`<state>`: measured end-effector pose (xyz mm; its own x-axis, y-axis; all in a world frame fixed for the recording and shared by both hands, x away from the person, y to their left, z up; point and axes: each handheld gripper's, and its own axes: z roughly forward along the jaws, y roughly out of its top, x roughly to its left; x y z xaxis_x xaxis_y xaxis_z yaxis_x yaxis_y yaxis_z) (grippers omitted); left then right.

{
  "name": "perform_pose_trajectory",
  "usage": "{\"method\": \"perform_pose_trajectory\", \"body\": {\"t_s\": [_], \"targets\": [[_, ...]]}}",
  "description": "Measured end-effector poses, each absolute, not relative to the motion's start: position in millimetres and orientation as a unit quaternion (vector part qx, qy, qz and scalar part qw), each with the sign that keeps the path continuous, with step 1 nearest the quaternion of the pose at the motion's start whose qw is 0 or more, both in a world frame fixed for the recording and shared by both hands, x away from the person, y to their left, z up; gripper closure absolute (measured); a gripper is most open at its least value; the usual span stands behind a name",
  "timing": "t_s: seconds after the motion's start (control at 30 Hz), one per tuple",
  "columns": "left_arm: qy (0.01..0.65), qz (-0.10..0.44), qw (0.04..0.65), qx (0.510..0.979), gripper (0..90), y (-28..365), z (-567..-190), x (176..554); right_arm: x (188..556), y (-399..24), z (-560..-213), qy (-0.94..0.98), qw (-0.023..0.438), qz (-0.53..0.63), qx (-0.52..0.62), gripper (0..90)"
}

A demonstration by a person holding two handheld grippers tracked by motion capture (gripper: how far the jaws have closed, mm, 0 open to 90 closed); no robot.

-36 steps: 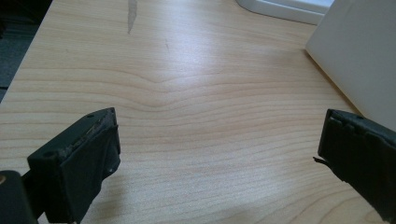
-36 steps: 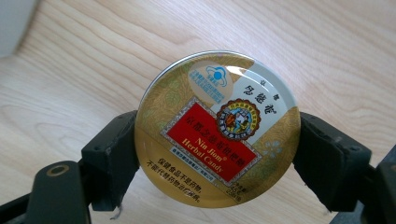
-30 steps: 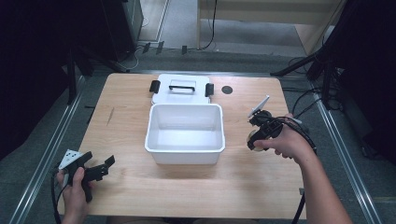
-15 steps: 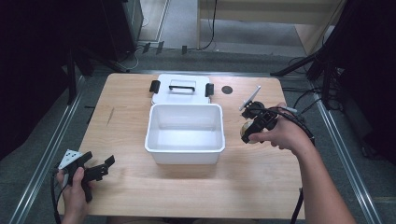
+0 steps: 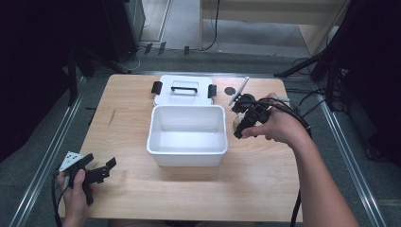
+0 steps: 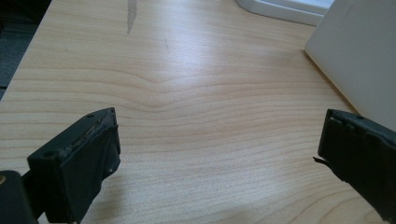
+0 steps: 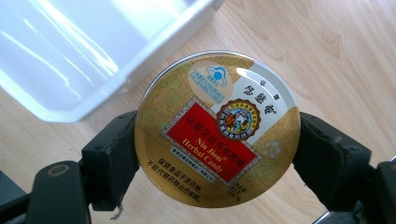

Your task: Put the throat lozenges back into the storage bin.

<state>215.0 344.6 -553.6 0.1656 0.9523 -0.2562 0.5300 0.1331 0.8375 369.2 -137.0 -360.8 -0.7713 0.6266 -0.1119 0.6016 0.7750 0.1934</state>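
A round gold candy tin (image 7: 217,128) with a red label sits clamped between the two black jaws of my right gripper (image 7: 217,140), held above the table. From above, that gripper (image 5: 242,122) hovers just right of the white bin (image 5: 187,135), and a sliver of the tin (image 5: 236,122) shows under it. The bin's rim (image 7: 93,100) lies close in front of the tin. My left gripper (image 5: 105,169) rests at the table's front left corner, its jaws wide apart over bare wood (image 6: 215,135) with nothing between them.
The bin's white lid (image 5: 183,90) with black latches lies flat behind the bin. A dark round mark (image 5: 230,90) and a thin silver rod (image 5: 239,91) are at the back right. The bin's side wall (image 6: 359,56) stands to the right of the left jaws.
My right gripper has risen and shifted left toward the bin's right wall, carrying the tin. The left gripper has stayed where it was.
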Motion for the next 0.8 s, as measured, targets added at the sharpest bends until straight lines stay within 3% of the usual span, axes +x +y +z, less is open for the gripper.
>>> {"method": "perform_pose_trajectory", "body": {"t_s": [0.8], "targets": [[0.602,0.241,0.452,0.612,0.0,344.6,-553.5,214.9,370.5,-69.4,-355.2,0.963,0.090,0.084,0.238,20.4]]}}
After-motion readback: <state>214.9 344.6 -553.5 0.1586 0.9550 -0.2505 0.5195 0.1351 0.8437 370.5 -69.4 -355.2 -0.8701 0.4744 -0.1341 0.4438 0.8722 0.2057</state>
